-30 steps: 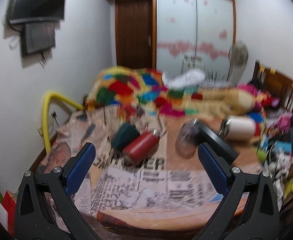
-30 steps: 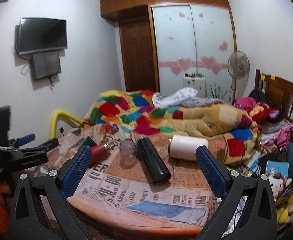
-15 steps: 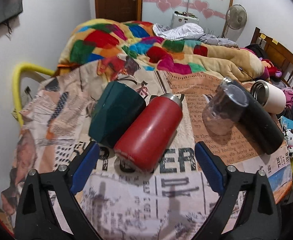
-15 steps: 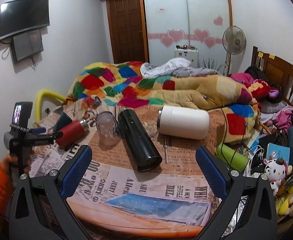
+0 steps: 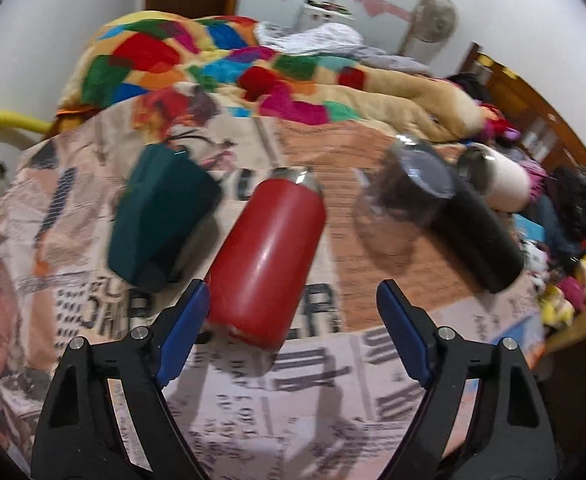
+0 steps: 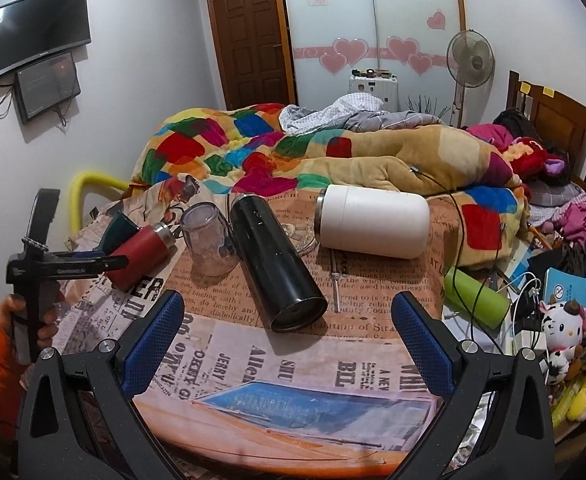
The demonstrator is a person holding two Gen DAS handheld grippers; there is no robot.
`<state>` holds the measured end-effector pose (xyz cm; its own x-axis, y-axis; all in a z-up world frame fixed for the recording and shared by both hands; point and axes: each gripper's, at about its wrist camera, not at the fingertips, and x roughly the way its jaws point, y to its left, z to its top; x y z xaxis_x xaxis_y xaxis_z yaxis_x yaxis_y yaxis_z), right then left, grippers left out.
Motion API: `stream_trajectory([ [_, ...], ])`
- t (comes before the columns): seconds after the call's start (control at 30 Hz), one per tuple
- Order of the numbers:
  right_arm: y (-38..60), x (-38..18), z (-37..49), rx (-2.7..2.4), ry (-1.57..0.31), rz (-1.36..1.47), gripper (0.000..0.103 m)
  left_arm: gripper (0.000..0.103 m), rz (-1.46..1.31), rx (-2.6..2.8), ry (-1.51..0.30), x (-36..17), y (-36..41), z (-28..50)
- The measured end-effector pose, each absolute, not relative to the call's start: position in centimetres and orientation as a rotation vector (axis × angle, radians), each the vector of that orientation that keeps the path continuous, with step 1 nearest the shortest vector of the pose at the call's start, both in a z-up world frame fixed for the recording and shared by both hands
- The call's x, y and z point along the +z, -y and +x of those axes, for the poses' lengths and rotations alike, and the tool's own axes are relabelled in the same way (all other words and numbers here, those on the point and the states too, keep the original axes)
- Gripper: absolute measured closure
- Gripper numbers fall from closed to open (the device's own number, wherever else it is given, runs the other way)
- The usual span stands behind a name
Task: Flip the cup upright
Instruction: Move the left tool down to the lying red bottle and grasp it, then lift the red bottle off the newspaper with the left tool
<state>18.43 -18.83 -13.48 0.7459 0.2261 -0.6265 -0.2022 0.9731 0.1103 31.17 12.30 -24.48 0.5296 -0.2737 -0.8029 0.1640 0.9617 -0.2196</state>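
Two wide-open, empty tools: left tool (image 5: 293,320) nearly straddles the toppled red cup (image 5: 267,260); right tool (image 6: 287,338) well apart.

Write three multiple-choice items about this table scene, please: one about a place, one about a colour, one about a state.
1. What lies directly left of the red metal bottle?
A. dark green faceted cup
B. white cylinder flask
C. tall black flask

2. What colour are the left gripper finger pads?
A. yellow
B. blue
C. white

3. How is the clear plastic cup placed?
A. upright and full
B. stacked on the white flask
C. mouth down

Answers: 1 A, the green cup lies beside the bottle; 2 B, both pads are blue; 3 C, its closed base points up.
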Motion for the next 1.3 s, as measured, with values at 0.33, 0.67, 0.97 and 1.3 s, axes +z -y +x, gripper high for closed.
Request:
stream_trajectory([
  [0.33, 19.2, -14.3, 18.9, 0.229, -0.705, 0.041, 0.000, 0.019, 0.005, -0.226, -1.116, -27.7, -9.8, 36.4],
  [0.67, 19.1, -14.9, 19.1, 0.233, -0.722, 0.047, 0.000, 0.040, -0.026, -0.223, -1.164, -29.6, -9.4, 37.7],
  [0.97, 18.6, -14.4, 18.3, 0.247, -0.716, 0.030, 0.000, 0.041, 0.001, -0.171, -1.129, -28.9, -9.0, 35.4],
  [1.3, 18.3, -12.8, 16.6, 0.275, -0.675, 0.038, 0.000, 0.041, 0.025, -0.155, -1.030, -23.2, -8.1, 31.0],
])
